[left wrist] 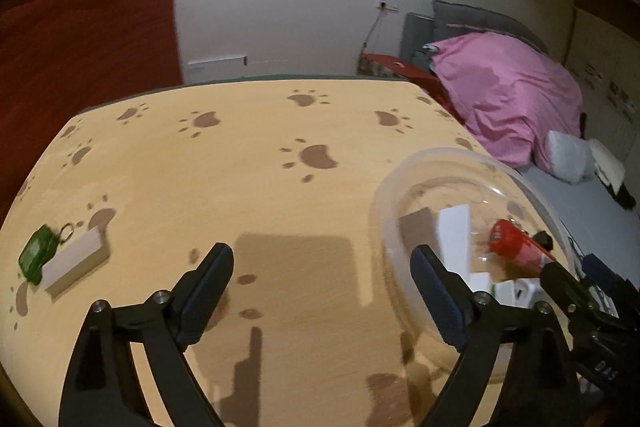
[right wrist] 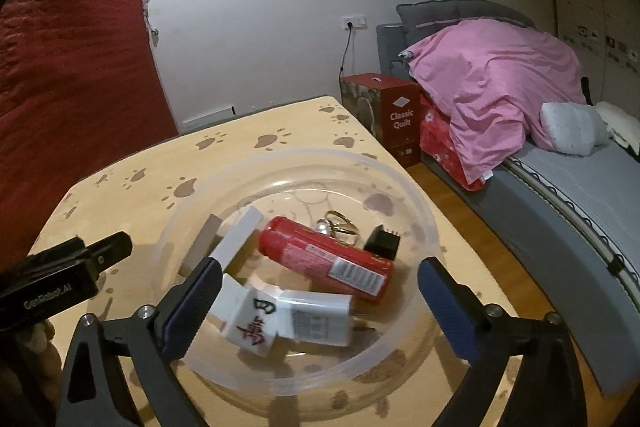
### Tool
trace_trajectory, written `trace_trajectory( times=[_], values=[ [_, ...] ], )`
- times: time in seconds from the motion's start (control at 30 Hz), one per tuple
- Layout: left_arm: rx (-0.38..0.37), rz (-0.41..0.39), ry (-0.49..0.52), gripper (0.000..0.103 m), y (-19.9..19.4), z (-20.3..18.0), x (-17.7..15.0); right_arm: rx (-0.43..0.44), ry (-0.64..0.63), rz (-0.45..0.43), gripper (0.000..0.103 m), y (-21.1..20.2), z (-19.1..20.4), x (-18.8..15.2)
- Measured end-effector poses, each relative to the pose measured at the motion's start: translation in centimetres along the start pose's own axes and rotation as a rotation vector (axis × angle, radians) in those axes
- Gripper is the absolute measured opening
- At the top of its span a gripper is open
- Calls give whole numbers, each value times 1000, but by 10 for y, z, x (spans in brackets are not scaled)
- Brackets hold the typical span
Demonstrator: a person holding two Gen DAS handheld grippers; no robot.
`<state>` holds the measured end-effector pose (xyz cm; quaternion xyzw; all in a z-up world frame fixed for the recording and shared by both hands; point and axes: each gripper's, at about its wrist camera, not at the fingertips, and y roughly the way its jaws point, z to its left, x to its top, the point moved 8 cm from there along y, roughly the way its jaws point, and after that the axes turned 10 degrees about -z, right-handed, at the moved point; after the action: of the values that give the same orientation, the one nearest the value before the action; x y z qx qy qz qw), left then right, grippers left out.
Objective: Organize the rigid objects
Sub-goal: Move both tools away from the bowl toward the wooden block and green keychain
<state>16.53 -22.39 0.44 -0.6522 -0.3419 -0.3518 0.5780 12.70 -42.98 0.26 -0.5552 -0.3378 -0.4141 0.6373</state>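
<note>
Both tongs stand apart and hold nothing: the left gripper (left wrist: pixel 322 281) hangs over bare paw-print table (left wrist: pixel 256 163) near its front edge, and the right gripper (right wrist: pixel 320 291) hangs over the clear plastic bowl (right wrist: pixel 404 183), which sits by the table's right edge. Inside the bowl lie a red cylinder (right wrist: pixel 324 257), a mahjong tile (right wrist: pixel 250 319), a white charger (right wrist: pixel 320 319), a black plug (right wrist: pixel 382 243), a gold ring (right wrist: pixel 340 225) and two pale blocks (right wrist: pixel 236 241). Near the table's left edge, a green key fob (left wrist: pixel 38 253) touches another pale block (left wrist: pixel 76 263).
</note>
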Motion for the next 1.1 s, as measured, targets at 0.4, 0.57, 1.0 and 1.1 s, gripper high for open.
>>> trace_trajectory(
  times=[0.4, 0.57, 1.0, 1.1],
  values=[
    [84, -43, 10, 92, -21, 35, -2, 41, -25, -6, 103, -6, 30, -1],
    [98, -55, 13, 93, -30, 49, -3, 64, -53, -5, 103, -9, 50, -2],
    [168, -72, -33, 93, -51, 107, -10, 132, -120, 8, 103, -11, 106, -8],
    [187, -68, -48, 93, -53, 122, -12, 151, -142, 16, 103, -11, 121, -12]
  ],
)
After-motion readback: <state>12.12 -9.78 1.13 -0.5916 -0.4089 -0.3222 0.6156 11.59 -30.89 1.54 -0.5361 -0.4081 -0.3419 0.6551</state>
